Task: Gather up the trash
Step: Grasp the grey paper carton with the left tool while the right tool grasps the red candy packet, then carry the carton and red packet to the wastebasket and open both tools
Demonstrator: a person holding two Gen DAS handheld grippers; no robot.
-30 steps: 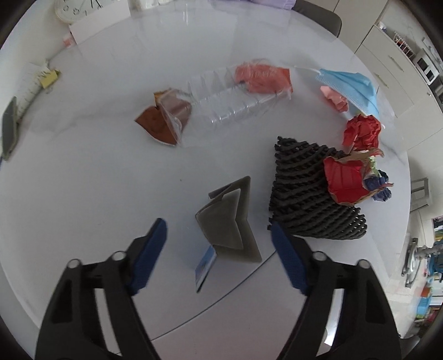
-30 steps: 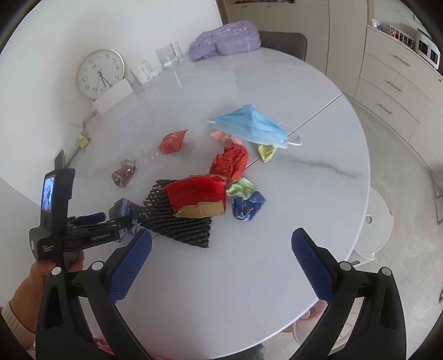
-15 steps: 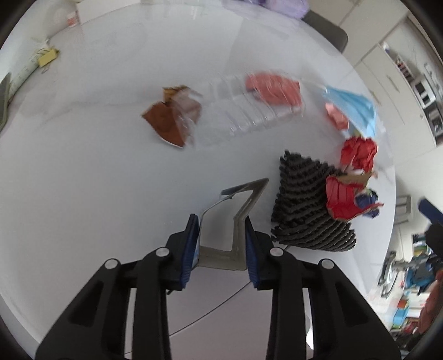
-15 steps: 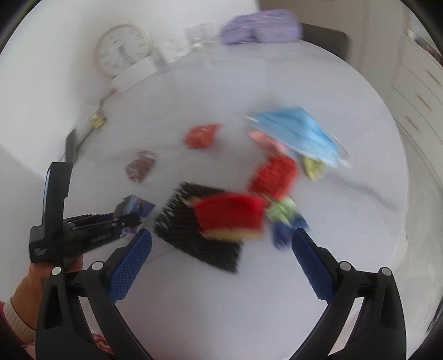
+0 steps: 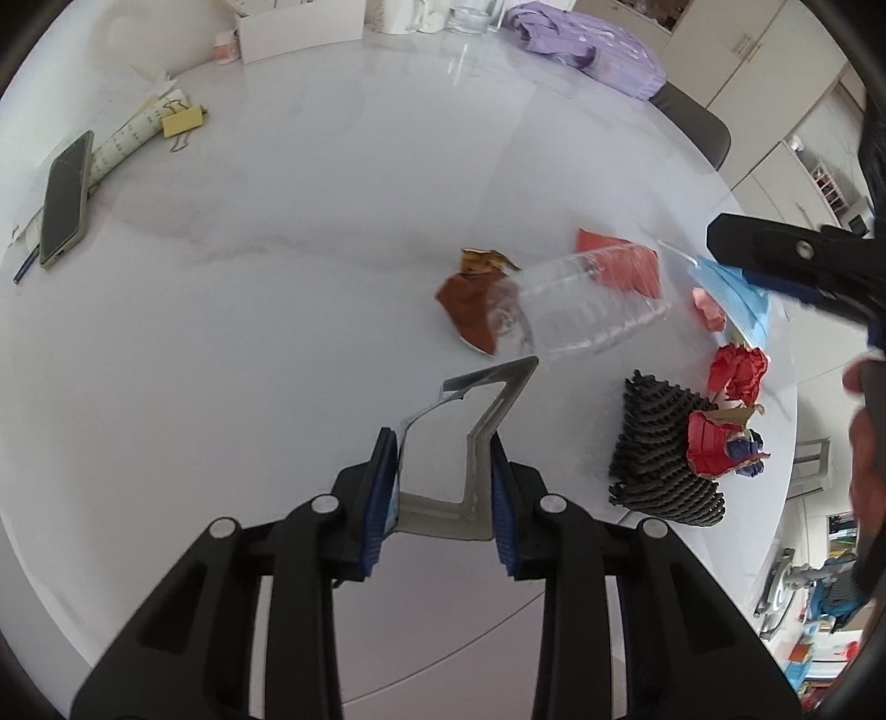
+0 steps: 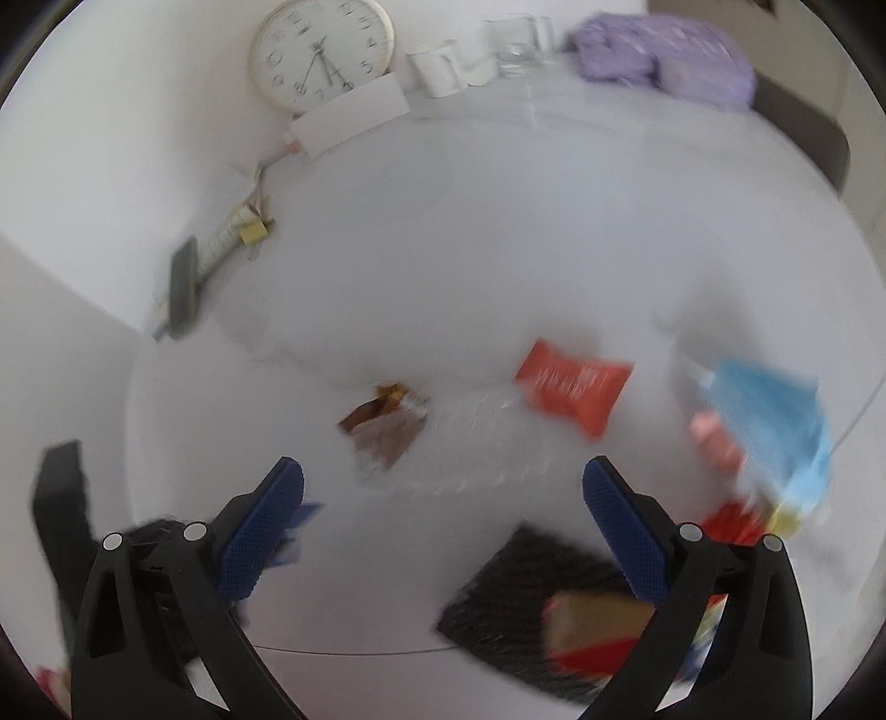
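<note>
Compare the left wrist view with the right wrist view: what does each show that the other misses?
Left wrist only: the left claw shut on a grey foil wrapper, with that grasp seen up close, and a red crumpled paper ball.

Right wrist only: the wall clock, and the right claw open and empty.

Both: the clear plastic bottle, brown wrapper, blue face mask, black mesh sleeve and phone.

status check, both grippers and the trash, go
Left gripper shut on grey carton, lifted. Right gripper open, empty, above clear bottle. Wrappers, mask on table.
</note>
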